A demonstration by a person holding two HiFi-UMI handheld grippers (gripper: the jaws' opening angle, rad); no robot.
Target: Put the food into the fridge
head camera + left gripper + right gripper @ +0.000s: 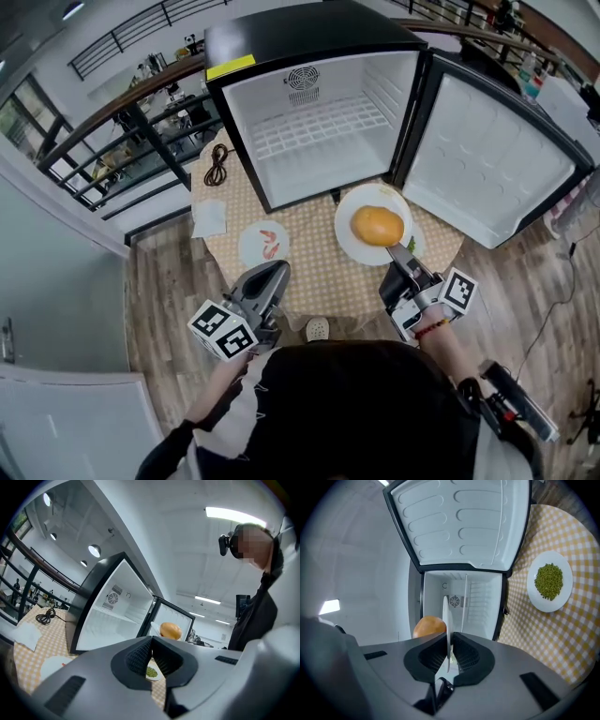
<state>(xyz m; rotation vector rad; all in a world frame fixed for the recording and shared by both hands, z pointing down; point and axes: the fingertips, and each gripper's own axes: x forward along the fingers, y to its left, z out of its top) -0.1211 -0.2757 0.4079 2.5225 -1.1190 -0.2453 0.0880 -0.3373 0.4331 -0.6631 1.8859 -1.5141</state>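
Note:
A golden bun (377,225) lies on a white plate (361,201) that is lifted above the table, in front of the open fridge (319,131). My right gripper (405,253) is shut on that plate's near rim; in the right gripper view the plate (446,616) stands edge-on between the pads with the bun (429,626) to its left. A plate of shrimp (263,244) rests on the table. My left gripper (269,278) hovers just behind it, shut and empty. A plate of green peas (549,580) sits on the cloth, mostly hidden under the bun plate in the head view.
The fridge door (487,164) swings open to the right. Its white wire shelf (319,124) is bare. A napkin (209,218) and a coiled cable (218,164) lie at the table's left. A small white object (318,328) sits at the near table edge.

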